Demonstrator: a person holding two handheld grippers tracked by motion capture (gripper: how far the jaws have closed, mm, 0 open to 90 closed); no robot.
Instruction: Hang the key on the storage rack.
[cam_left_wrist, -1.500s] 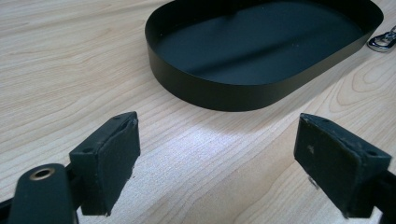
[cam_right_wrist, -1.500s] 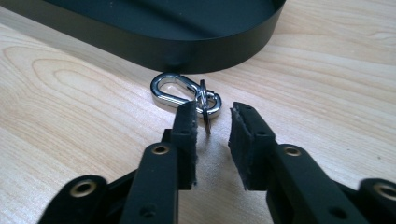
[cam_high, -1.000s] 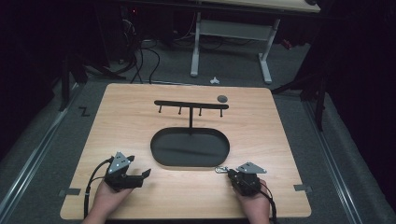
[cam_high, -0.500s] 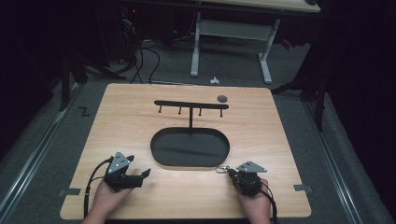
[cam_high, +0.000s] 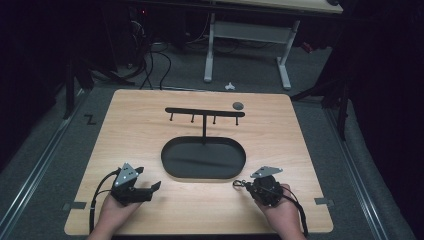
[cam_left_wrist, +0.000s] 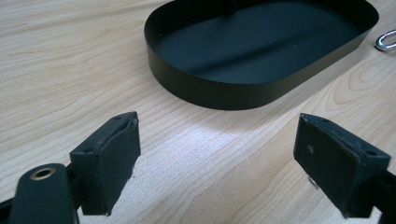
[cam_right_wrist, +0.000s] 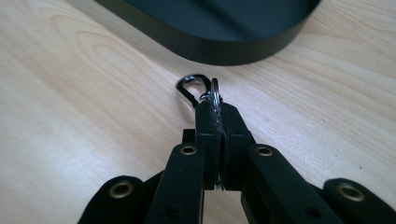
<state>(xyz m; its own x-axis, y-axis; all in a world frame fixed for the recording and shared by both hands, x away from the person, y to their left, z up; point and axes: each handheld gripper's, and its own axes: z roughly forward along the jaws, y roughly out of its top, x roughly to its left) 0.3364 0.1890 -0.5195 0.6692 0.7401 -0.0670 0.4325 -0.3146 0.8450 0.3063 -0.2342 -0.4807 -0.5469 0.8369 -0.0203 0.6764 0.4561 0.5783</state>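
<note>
My right gripper (cam_high: 244, 185) rests near the table's front right and is shut on a metal key ring (cam_right_wrist: 214, 90). A small silver clip (cam_right_wrist: 190, 87) hangs from the ring and touches the wood just in front of the black oval tray (cam_right_wrist: 219, 49). From the left gripper view, that clip (cam_left_wrist: 386, 40) peeks in beside the tray (cam_left_wrist: 210, 91). My left gripper (cam_high: 149, 178) sits at the front left, open, with bare wood between its pads (cam_left_wrist: 114, 163). It points toward the tray (cam_high: 163, 159).
Behind the tray stands a black T-shaped rack (cam_high: 204, 112) with several small hooks under its bar. A small grey disc (cam_high: 238, 105) lies near the back right. The wooden table (cam_high: 300, 150) ends close behind both hands. Table legs and cables are on the floor beyond.
</note>
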